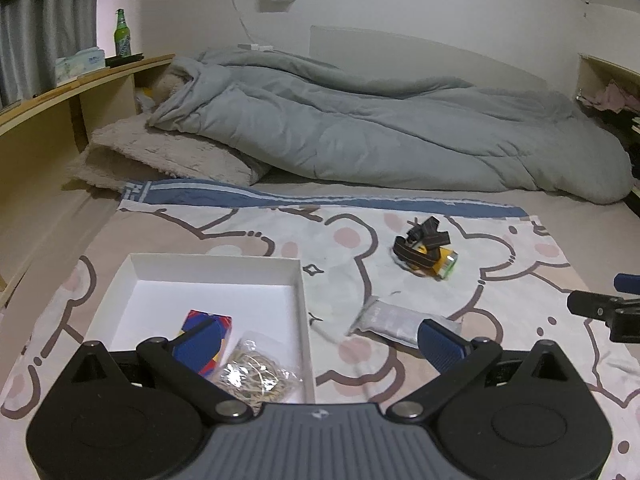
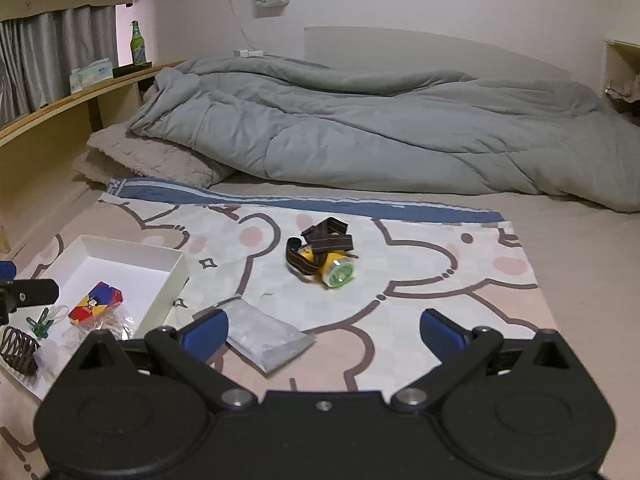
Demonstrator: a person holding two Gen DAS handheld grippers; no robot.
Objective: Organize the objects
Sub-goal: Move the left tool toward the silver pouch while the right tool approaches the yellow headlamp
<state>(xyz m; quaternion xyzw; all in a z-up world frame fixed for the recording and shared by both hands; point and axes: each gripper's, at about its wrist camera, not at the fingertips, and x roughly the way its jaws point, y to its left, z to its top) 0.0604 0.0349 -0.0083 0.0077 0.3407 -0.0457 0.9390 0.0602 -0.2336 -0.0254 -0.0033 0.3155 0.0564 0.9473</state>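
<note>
A white shallow box point(image 1: 302, 300) point(image 2: 176, 276) lies on the bear-print cloth at the left. In it are a colourful small carton point(image 1: 218, 322) point(image 2: 96, 302), a clear bag of rubber bands point(image 1: 256, 376), a green clip point(image 2: 40, 324) and a dark coiled hair tie point(image 2: 18, 350). A yellow headlamp with a dark strap point(image 1: 428, 254) point(image 2: 324, 254) lies mid-cloth. A silver-grey flat packet point(image 1: 400, 320) point(image 2: 268, 336) lies nearer. My left gripper point(image 1: 320, 340) is open over the box's right rim. My right gripper point(image 2: 324, 332) is open, with the packet beside its left finger.
A rumpled grey duvet point(image 1: 360, 120) point(image 2: 360, 128) and a beige pillow point(image 1: 160, 152) fill the back of the bed. A wooden shelf point(image 1: 60, 92) at the left carries a green bottle point(image 1: 122, 34) and a tissue pack point(image 1: 80, 64).
</note>
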